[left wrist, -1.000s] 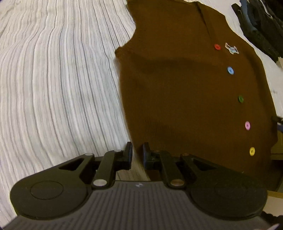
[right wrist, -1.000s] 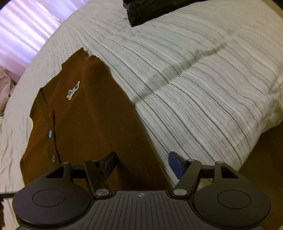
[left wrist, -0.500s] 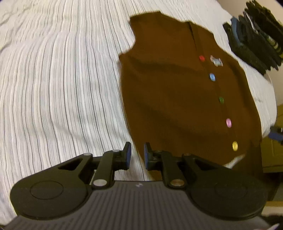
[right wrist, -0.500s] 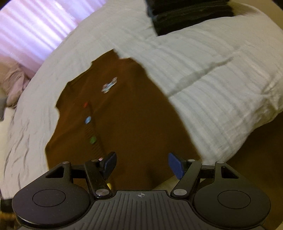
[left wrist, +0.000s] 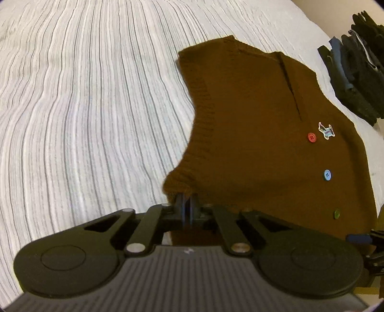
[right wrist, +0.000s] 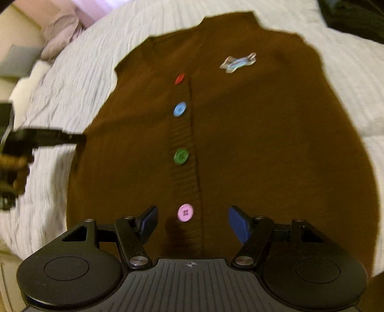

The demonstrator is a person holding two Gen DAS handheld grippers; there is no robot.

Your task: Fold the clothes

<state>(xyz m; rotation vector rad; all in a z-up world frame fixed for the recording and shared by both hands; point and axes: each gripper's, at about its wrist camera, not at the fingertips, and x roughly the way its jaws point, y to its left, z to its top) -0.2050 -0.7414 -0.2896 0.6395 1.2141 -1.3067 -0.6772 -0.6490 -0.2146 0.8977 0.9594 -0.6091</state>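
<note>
A brown knitted vest (left wrist: 264,148) with coloured buttons and a small dog patch (left wrist: 325,130) lies flat on the striped bed cover (left wrist: 84,120). My left gripper (left wrist: 187,206) has its jaws closing tight on the vest's side edge just under the armhole, where the knit bunches over the tips. The right wrist view shows that same gripper (right wrist: 79,139) reaching in from the left to the vest (right wrist: 252,144) edge. My right gripper (right wrist: 193,223) hovers open above the lower button strip. A pink button (right wrist: 185,212) shows between its blue pads (right wrist: 240,225), which touch nothing.
A stack of dark folded clothes (left wrist: 360,72) sits beyond the vest's shoulder, and again as dark folded clothes (right wrist: 348,16) at the top right. A pale pink bundle of cloth (right wrist: 62,31) lies past the bed's far left corner. White cover (right wrist: 355,72) surrounds the vest.
My left gripper moved up along the vest's side to the armhole edge and shut there. My right gripper swung from the vest's right side to over the button strip, staying open.
</note>
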